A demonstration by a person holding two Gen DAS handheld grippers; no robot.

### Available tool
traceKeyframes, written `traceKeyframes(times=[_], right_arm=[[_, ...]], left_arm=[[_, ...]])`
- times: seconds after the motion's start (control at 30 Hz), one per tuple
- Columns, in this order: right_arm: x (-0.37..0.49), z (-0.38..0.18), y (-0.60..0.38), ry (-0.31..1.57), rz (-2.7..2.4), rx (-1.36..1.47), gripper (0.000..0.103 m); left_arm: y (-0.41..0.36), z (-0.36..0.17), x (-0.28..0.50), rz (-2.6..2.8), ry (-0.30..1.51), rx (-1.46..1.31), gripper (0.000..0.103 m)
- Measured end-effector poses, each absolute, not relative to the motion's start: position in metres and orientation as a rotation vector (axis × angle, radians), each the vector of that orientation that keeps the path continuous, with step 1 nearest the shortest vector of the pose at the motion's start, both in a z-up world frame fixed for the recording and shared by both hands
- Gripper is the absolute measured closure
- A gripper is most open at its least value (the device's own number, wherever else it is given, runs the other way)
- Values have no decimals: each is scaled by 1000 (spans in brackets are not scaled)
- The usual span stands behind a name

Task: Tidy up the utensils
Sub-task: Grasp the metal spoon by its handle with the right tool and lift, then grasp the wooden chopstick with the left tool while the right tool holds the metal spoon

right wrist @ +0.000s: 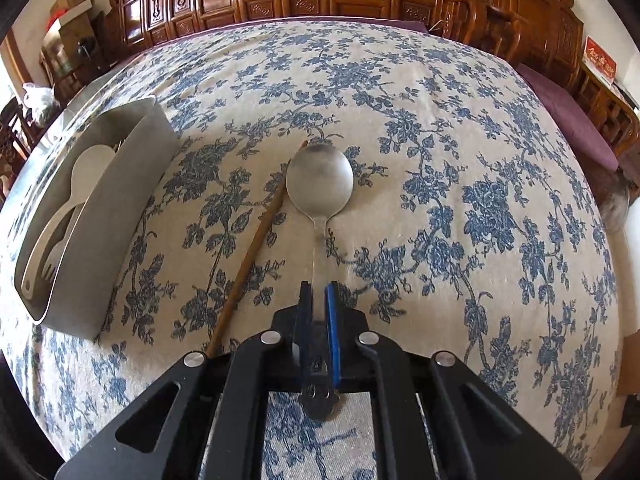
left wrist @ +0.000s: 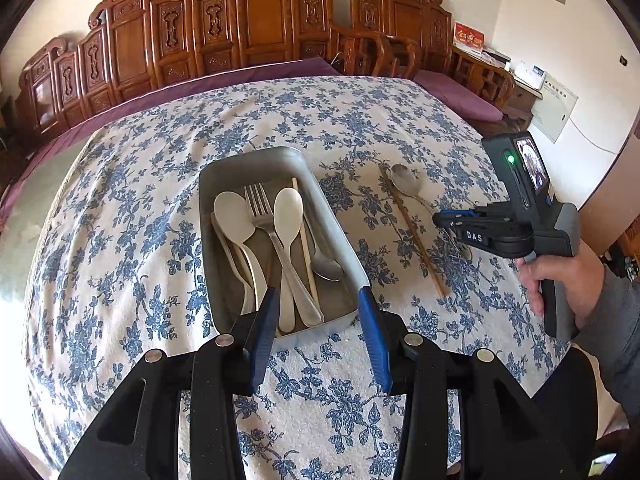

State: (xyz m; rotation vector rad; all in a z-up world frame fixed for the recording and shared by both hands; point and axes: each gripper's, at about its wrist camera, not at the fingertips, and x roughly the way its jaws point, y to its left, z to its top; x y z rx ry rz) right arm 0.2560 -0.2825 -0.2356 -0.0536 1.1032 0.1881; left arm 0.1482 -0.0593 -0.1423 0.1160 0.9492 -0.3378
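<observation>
A grey metal tray (left wrist: 336, 236) on the flowered tablecloth holds white plastic spoons (left wrist: 234, 212), a metal fork (left wrist: 264, 220), a chopstick and a metal spoon. My left gripper (left wrist: 318, 306) is open and empty, just above the tray's near end. To the right of the tray lie a brown chopstick (left wrist: 412, 232) and a metal spoon (left wrist: 406, 184). My right gripper (right wrist: 318, 292) is shut on this metal spoon's handle (right wrist: 320, 184), whose bowl rests on the cloth. The chopstick (right wrist: 256, 240) lies just left of it. The tray (right wrist: 104, 216) is at the left.
The table is covered with a blue flowered cloth (left wrist: 360, 120). Carved wooden benches (left wrist: 256, 28) with purple cushions stand behind the table. A person's hand (left wrist: 560, 280) holds the right gripper at the table's right side.
</observation>
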Motion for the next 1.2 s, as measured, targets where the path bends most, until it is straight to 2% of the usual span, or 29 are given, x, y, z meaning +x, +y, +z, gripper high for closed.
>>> traceKeyframes(times=[0.23, 0.27, 0.33, 0.7, 1.1, 1.2], right_arm=[[274, -236, -275, 1107, 200, -84, 87], [274, -236, -273, 1109, 201, -95, 87], [275, -236, -274, 1115, 211, -107, 95], [236, -219, -330, 1068, 211, -24, 96], [195, -212, -385, 1043, 198, 35, 96], [190, -212, -392, 1040, 200, 48, 96]], left_arm=[[-63, -142, 148, -338, 953, 128, 64], [-65, -143, 148, -340, 954, 129, 64], [-69, -144, 149, -346, 958, 131, 64], [-131, -149, 162, -422, 957, 187, 64], [-203, -186, 202, -446, 1022, 270, 64], [-211, -200, 214, -435, 1054, 265, 68]])
